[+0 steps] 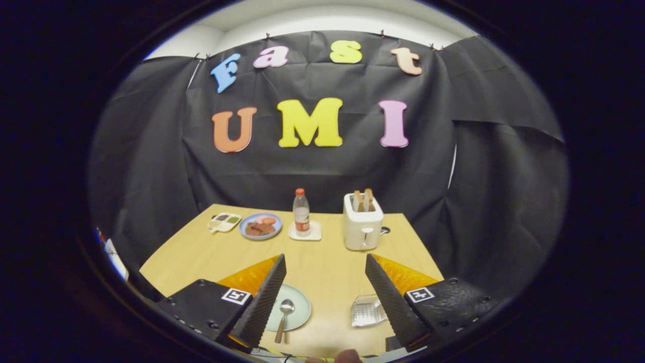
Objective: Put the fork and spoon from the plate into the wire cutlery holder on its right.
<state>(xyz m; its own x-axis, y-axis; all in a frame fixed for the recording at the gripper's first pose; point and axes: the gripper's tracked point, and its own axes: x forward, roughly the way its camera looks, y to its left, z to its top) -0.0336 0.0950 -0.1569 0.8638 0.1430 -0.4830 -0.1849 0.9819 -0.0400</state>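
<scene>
A pale green plate lies on the wooden table, partly hidden behind my left finger. On the plate rests a spoon, bowl pointing away from me. No fork can be made out. The wire cutlery holder sits to the plate's right, just inside my right finger. My gripper hangs above the near table edge, open wide, with nothing between its fingers.
Far across the table stand a white toaster with two slices of bread, a bottle on a white coaster, a blue plate of food and a small divided sauce dish. Bare wood lies between those and the plate.
</scene>
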